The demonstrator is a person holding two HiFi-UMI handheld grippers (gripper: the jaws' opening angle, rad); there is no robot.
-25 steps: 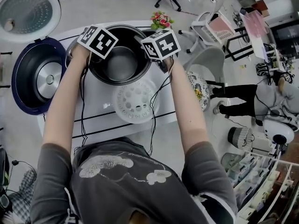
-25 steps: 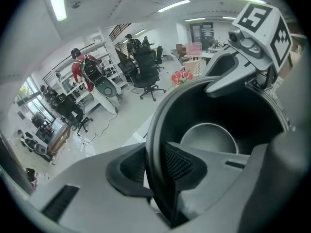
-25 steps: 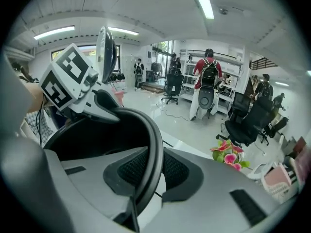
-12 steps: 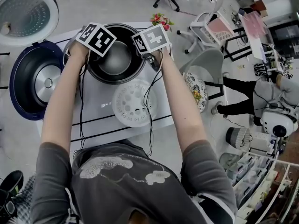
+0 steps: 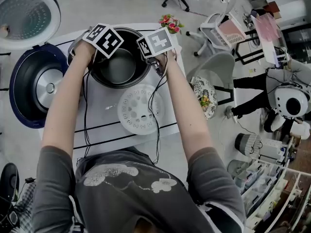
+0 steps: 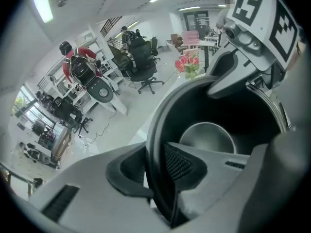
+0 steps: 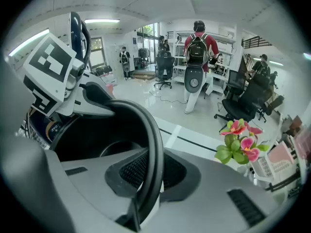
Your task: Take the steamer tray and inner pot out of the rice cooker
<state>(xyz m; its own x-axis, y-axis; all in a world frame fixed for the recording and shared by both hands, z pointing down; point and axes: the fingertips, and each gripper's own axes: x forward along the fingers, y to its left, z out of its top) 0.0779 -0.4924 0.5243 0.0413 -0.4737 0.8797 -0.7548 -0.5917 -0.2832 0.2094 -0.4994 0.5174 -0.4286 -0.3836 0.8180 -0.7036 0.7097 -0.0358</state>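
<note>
I have my left gripper and right gripper each clenched on the rim of the dark round metal inner pot, on opposite sides. The pot is out of the open dark blue rice cooker and over the far end of the white table, though I can't tell if its base has touched down. The white perforated round steamer tray already lies flat just nearer me, so I judge only settling the pot and letting go remains

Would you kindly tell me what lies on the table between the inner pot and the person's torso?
The white perforated steamer tray lies flat there on the table, close to the inner pot; the head view shows it.
</note>
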